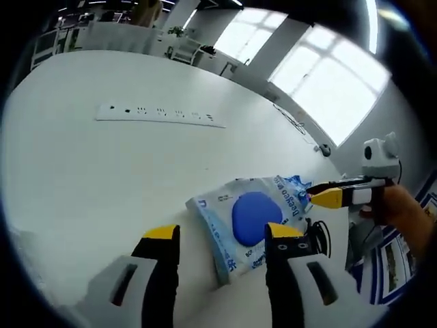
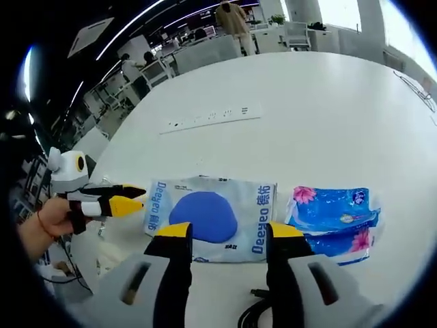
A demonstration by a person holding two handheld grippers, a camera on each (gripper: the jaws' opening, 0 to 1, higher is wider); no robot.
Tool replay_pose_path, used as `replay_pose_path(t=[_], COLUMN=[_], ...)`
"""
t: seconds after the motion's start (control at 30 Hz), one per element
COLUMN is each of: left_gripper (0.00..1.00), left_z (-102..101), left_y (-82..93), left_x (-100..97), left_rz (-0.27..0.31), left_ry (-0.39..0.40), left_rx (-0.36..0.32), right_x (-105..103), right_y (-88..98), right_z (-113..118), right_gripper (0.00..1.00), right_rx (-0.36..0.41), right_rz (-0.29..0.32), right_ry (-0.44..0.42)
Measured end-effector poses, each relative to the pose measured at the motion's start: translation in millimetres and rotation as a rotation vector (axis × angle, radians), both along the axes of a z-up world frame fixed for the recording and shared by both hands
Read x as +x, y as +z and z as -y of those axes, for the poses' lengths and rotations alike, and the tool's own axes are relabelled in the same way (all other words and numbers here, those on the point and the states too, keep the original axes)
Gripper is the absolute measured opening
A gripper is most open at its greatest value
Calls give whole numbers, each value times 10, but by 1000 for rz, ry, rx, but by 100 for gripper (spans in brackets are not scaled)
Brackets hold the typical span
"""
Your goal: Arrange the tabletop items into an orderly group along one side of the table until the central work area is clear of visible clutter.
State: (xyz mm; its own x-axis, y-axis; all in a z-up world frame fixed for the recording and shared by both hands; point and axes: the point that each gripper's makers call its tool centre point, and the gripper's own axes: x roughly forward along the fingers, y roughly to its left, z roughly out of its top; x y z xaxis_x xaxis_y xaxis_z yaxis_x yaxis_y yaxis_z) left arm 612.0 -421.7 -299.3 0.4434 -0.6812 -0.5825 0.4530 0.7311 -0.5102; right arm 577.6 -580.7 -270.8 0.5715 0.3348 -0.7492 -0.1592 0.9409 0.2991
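Table (image 1: 102,178) white, broad; power strip (image 1: 160,113) inset, perhaps office behind.

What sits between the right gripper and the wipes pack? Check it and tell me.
Nothing visible blocks it. In the right gripper view the right gripper hangs with open jaws just short of the wipes pack, with bare table around. A blue tissue pack lies beside it, and the left gripper reaches in at its far edge.

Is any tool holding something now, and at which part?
Nothing is held. The left tool and right tool are both open above the wipes pack.
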Motion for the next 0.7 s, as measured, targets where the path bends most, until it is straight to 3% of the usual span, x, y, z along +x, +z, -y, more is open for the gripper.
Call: replay_pose_path(t=[0.4, 0.7], left_gripper=[69, 75], left_z=[-102, -227], left_y=[181, 426], left_x=[-67, -133], left_rz=[23, 50], left_ry=[-6, 11], left_rx=[8, -18], right_x=[-52, -153], right_y=[179, 349], right_z=[-108, -249], right_gripper=[49, 51], right_rx=[48, 83], right_rz=[31, 57], right_ry=[32, 77])
